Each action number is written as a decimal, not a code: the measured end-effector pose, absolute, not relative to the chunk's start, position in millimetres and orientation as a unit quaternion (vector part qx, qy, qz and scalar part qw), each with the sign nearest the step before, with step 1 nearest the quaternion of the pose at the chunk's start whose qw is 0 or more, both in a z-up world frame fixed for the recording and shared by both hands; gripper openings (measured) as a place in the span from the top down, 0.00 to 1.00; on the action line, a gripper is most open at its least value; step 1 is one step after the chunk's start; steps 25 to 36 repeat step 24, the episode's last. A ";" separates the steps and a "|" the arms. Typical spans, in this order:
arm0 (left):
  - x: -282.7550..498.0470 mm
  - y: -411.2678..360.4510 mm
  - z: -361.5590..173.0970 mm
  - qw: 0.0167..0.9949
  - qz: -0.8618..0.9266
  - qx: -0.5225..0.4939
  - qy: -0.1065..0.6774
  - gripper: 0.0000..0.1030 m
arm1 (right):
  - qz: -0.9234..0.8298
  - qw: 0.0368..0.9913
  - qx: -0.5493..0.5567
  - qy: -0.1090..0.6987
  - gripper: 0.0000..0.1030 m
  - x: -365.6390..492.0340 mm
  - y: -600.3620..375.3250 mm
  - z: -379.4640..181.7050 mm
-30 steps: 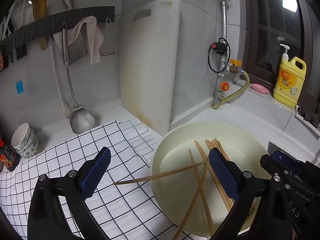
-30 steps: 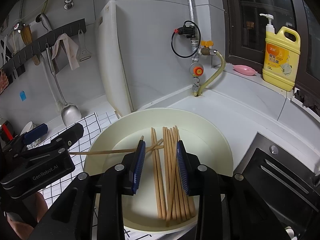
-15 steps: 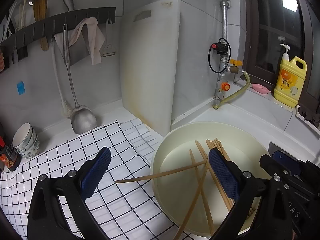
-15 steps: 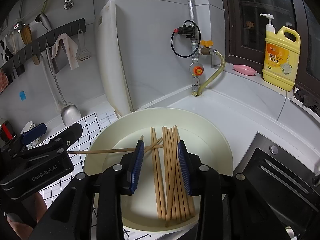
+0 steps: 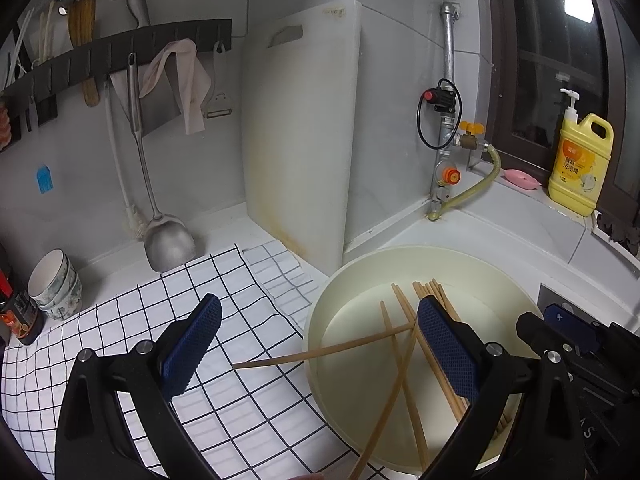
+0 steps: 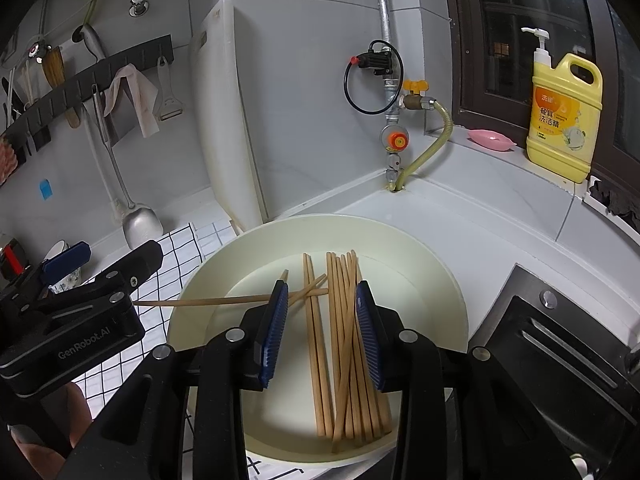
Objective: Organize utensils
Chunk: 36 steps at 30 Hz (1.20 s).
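Here we hold the left hand-held gripper (image 5: 316, 350) wide open, empty, and the right hand-held gripper (image 6: 322, 332) partly open over wooden chopsticks (image 6: 344, 344) lying in the round cream basin (image 6: 440, 280), gripping nothing.

Two handheld grippers are angled downward side by side. The left gripper (image 5: 316, 344) is held with its blue-padded jaws spread wide, nothing gripped between them. The right gripper (image 6: 322, 332), at its three o'clock, is held with jaws partly apart, pads pressing on nothing. A bare hand (image 6: 76, 412) is glimpsed beneath the left gripper.
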<state>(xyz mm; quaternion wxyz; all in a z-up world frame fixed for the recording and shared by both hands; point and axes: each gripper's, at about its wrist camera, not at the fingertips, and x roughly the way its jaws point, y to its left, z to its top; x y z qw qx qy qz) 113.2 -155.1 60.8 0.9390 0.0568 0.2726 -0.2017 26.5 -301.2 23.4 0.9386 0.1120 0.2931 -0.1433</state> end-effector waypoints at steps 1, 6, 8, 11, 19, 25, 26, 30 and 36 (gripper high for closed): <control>113.0 -155.0 60.6 0.939 -0.202 0.056 0.273 0.06 | -0.143 0.939 0.112 0.293 0.67 26.6 -301.2 23.3; 113.7 -155.1 61.1 0.937 -0.207 0.057 0.276 0.06 | -0.142 0.939 0.111 0.294 0.67 27.0 -301.0 23.0; 114.0 -154.9 61.3 0.937 -0.208 0.057 0.276 0.06 | -0.142 0.939 0.110 0.294 0.67 27.1 -300.5 23.4; 113.1 -155.9 61.3 0.937 -0.209 0.059 0.273 0.06 | -0.141 0.939 0.109 0.295 0.67 27.7 -300.3 23.5; 112.0 -157.4 62.1 0.939 -0.201 0.062 0.271 0.06 | -0.141 0.939 0.111 0.295 0.66 27.6 -300.5 23.6; 112.9 -157.1 61.7 0.938 -0.201 0.061 0.275 0.06 | -0.140 0.939 0.109 0.295 0.65 28.5 -300.2 23.6; 112.9 -157.1 61.7 0.938 -0.201 0.061 0.275 0.06 | -0.140 0.939 0.109 0.295 0.65 28.5 -300.2 23.6; 112.9 -157.1 61.7 0.938 -0.201 0.061 0.275 0.06 | -0.140 0.939 0.109 0.295 0.65 28.5 -300.2 23.6; 112.9 -157.1 61.7 0.938 -0.201 0.061 0.275 0.06 | -0.140 0.939 0.109 0.295 0.65 28.5 -300.2 23.6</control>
